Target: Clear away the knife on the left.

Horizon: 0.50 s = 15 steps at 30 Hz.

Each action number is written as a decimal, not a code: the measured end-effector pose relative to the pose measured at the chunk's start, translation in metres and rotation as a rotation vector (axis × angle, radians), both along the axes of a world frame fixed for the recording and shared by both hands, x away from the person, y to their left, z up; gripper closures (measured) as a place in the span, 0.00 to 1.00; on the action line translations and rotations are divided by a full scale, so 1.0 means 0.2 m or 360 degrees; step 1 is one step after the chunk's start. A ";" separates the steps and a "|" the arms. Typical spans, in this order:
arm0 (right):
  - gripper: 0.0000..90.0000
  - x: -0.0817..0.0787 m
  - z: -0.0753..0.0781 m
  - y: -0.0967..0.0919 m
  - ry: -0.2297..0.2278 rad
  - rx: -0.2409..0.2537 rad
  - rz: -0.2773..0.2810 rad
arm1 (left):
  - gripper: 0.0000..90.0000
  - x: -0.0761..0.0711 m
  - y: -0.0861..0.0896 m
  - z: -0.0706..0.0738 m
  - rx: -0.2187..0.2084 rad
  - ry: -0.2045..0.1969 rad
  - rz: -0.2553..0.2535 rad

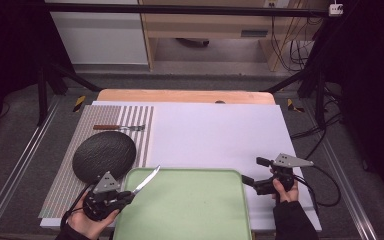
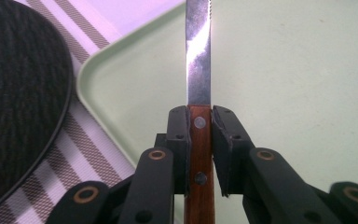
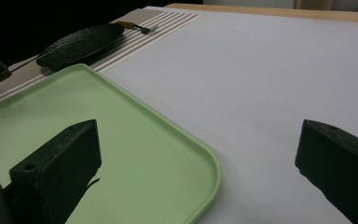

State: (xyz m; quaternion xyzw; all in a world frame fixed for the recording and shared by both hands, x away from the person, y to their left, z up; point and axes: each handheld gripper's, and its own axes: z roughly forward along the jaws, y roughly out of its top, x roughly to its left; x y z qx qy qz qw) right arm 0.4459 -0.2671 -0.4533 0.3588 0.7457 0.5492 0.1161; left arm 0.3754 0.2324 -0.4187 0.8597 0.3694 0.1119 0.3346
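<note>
The left tool (image 1: 128, 194) is clenched on a knife (image 1: 146, 180), its pads pressed against both sides of the brown wooden handle. The shiny blade rises at a slant over the near left corner of a pale green tray (image 1: 190, 210). Just left of that tool, a round black plate (image 1: 103, 155) lies on a striped mat (image 1: 87, 131), and a fork (image 1: 119, 128) rests on the mat beyond the plate. The right tool (image 1: 252, 171) is released, jaws wide apart with nothing between them, beside the tray's right edge over the white worktop (image 1: 215, 135).
</note>
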 end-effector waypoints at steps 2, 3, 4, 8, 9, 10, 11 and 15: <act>0.01 0.00 0.00 0.00 -0.0001 -0.0001 0.0000 | 0.86 -0.01 -0.02 -0.01 0.0006 0.0009 -0.0016; 0.01 0.00 0.00 0.00 -0.0001 0.0000 0.0000 | 0.86 -0.01 -0.03 -0.01 0.0006 0.0016 -0.0026; 0.01 0.00 0.00 0.00 -0.0001 -0.0001 0.0000 | 0.86 -0.02 -0.04 -0.01 0.0011 0.0018 -0.0037; 0.01 0.00 0.00 0.00 -0.0001 0.0000 0.0001 | 0.86 -0.03 -0.07 -0.03 0.0029 0.0030 -0.0052; 0.01 0.00 0.00 0.00 -0.0001 0.0000 0.0001 | 0.86 -0.03 -0.08 -0.03 0.0033 0.0032 -0.0055; 0.01 0.00 0.00 0.00 -0.0002 0.0000 0.0000 | 0.86 -0.04 -0.08 -0.03 0.0033 0.0035 -0.0056; 0.01 0.00 0.00 0.00 -0.0002 0.0000 0.0001 | 0.86 -0.04 -0.09 -0.04 0.0038 0.0045 -0.0063; 0.01 0.00 0.00 0.00 -0.0002 -0.0001 0.0000 | 0.86 -0.04 -0.12 -0.07 0.0062 0.0084 -0.0078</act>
